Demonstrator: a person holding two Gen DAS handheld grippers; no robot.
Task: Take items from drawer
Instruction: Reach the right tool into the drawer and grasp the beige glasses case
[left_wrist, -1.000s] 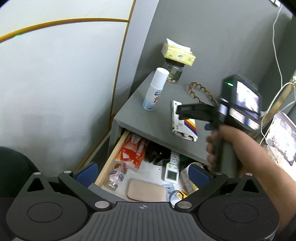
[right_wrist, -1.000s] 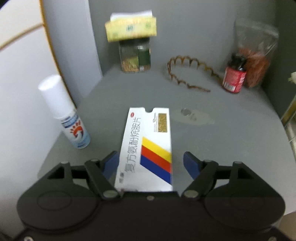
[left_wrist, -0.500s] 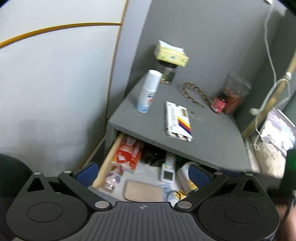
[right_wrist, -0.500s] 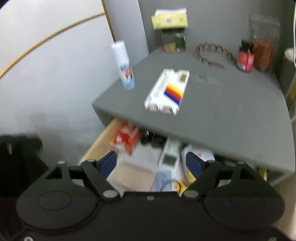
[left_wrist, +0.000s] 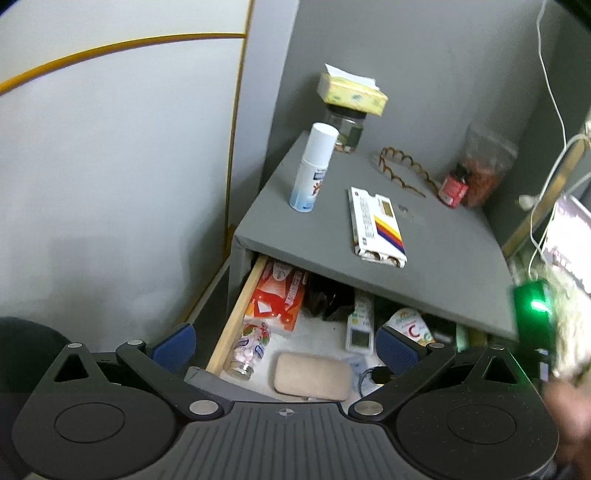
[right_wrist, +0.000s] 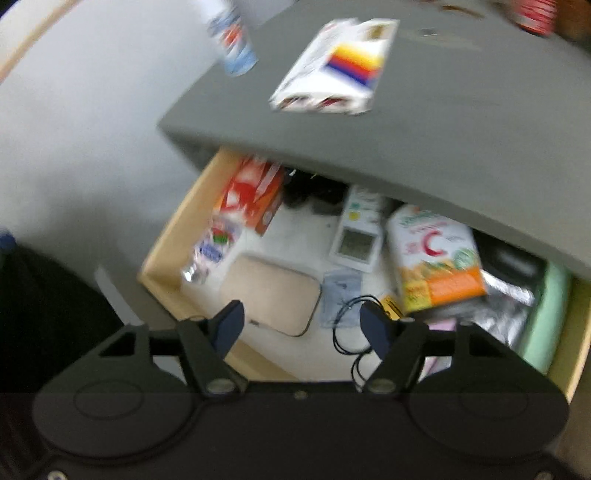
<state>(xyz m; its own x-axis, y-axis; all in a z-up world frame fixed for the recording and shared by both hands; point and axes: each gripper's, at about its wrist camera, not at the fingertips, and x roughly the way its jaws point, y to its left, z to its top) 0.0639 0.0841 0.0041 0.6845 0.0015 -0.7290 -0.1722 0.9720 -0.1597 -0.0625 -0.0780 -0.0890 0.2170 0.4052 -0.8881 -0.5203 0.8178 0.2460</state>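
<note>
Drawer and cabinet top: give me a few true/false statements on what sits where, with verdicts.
1. The drawer stands open with items inside. True.
2. The striped medicine box lies inside the drawer. False: it lies on the grey cabinet top.
3. The white spray bottle stands upright on the cabinet top. True.
4. The right gripper is holding the tan case. False: its jaws are closing but nothing is between them; the case lies on the drawer floor.
5. The orange-and-white vitamin C box is in the drawer. True.
6. The red-capped bottle is in the drawer. False: it stands at the back of the cabinet top.
</note>
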